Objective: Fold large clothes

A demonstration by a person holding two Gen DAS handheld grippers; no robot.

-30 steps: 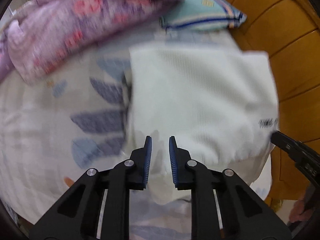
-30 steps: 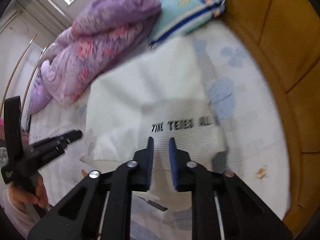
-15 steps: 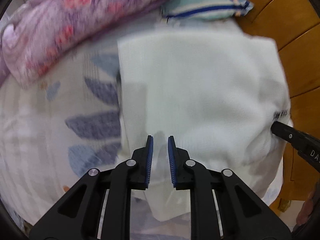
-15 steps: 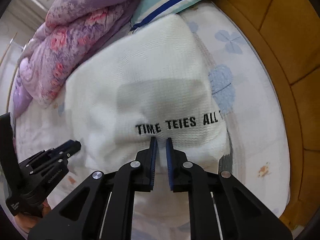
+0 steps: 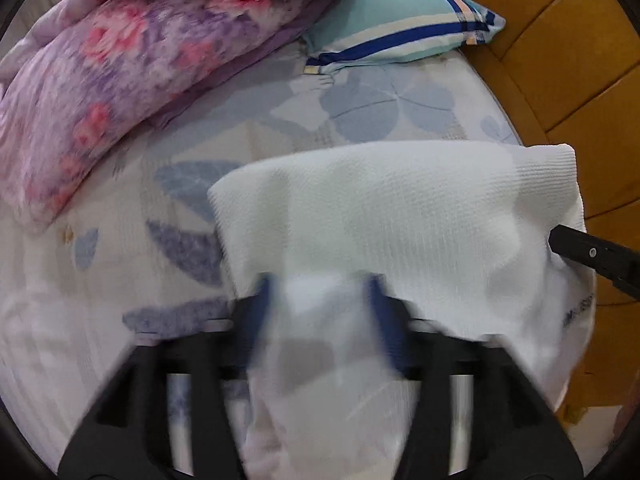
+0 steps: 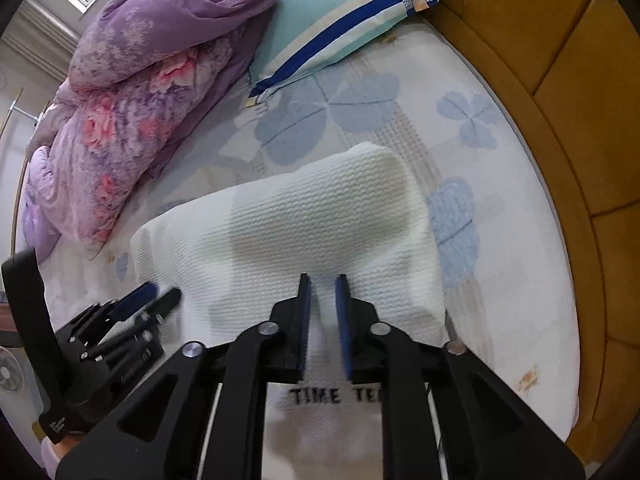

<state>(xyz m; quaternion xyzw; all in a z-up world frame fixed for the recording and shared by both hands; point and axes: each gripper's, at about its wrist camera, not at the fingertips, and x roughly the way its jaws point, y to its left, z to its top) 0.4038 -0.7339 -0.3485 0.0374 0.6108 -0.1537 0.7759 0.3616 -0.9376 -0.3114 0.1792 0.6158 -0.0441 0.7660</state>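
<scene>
One quilt [image 6: 132,120], purple with pink flowers, heaped at far left of the bed. One pillow [image 6: 340,12], teal with blue stripes, to its right at the far end. One white knit garment [image 6: 304,240] lying on the flowered sheet [image 6: 492,264] in the near middle of the bed, with black lettering at its near edge. One wooden bed frame [image 6: 560,100] curving along the right. Two grippers.

Left gripper [image 5: 320,292]: fingers spread wide, much wider than half a second ago, when they stood nearly closed. White cloth lies between and over them; motion blur is heavy here, so whether they grip any of it probably cannot be settled. From the right wrist view this gripper [image 6: 156,300] sits at the garment's left edge.

Right gripper [image 6: 323,304]: fingers narrowly parted, cloth showing in the gap, not pinched as far as can be seen. Gap is slightly wider than before.

Garment's far edge now lies well short of the pillow; earlier it reached almost to it. The lettering has shifted nearer, now behind the right fingertips.
</scene>
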